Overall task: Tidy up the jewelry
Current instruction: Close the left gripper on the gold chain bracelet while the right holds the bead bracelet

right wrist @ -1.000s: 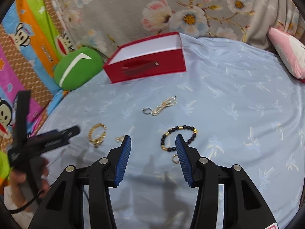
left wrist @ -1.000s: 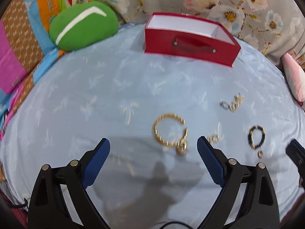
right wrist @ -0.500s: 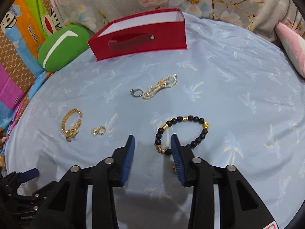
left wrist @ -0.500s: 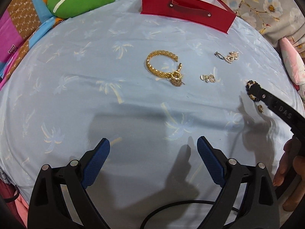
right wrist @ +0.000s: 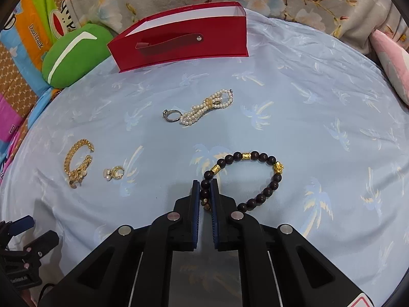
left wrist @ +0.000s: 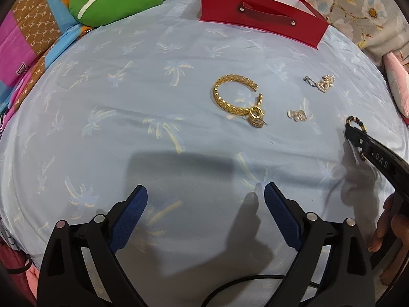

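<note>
My right gripper (right wrist: 205, 192) is clamped shut on the near-left part of the dark bead bracelet (right wrist: 265, 192), with a few beads pinched between its blue pads. The rest of the bracelet lies flat in a loop on the pale blue bedsheet (right wrist: 319, 117), running out to the right of the fingers with its gold beads along the far side. A small ring sits just under the pinched beads, though I cannot tell whether the pads touch it.

My left gripper (left wrist: 205, 206) hangs wide open over bare sheet near the front edge of the bed, holding nothing, its blue pads (left wrist: 280, 213) well apart. From that camera I see the right gripper coming in from the right edge, a hand (left wrist: 391, 232) behind it, its tip at the bead bracelet.

The rest of the jewellery is spread across the middle of the sheet. The gold chain bracelet (right wrist: 78, 162) lies toward the left edge, its clasp and charm at the near end. Just right of it, apart from it, is a small gold earring with pearls (right wrist: 114, 173). Farther back, a pearl strand (right wrist: 207, 107) folded into a bow lies with a silver ring (right wrist: 171, 115) touching its left end.

The red box (right wrist: 179, 43) stands open near the back edge of the bed, its strap handle facing me. A green cushion (right wrist: 74, 53) rests at the back left corner, just beside the box.
</note>
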A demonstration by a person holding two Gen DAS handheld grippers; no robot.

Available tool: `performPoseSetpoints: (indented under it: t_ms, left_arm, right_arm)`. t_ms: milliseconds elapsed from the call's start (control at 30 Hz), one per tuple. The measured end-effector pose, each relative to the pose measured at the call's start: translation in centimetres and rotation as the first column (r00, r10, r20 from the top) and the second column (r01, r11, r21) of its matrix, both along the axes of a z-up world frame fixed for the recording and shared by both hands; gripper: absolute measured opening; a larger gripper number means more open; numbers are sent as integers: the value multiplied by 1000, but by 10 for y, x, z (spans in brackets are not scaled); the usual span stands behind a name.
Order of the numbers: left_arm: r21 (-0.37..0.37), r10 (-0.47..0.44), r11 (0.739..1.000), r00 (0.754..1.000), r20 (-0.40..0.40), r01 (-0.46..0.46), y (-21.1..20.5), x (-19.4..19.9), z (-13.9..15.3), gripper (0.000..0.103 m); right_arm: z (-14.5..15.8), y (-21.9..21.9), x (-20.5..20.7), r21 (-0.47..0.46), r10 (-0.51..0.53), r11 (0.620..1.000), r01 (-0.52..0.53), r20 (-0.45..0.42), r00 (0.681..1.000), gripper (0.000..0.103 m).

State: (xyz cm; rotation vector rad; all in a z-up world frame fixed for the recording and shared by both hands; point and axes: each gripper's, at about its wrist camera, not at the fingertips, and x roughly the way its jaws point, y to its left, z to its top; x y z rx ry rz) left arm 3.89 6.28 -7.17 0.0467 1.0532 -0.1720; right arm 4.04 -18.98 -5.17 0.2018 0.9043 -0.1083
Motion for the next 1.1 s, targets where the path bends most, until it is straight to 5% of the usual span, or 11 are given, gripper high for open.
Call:
performPoseSetpoints:
  t_ms: [333, 600, 900, 1100]
  left_arm:
    - [-131, 69, 988, 995, -78, -79, 23, 64, 12, 90]
    - [-68, 97, 992, 992, -80, -102, 14, 108, 12, 87]
    - [41, 31, 999, 999, -33, -30, -14, 115, 2, 60]
    - [55, -20, 998, 1000, 3, 20, -26, 107, 4, 28]
  right_arm:
    - [14, 0, -12, 38, -5, 999, 3, 50, 999, 7]
    - [27, 5, -17, 22, 6, 1000, -8, 80, 997, 7]
    - [27, 6, -16, 32, 6, 999, -8, 84, 996, 7]
    - [26, 6, -16, 43, 3, 999, -6, 83, 997, 7]
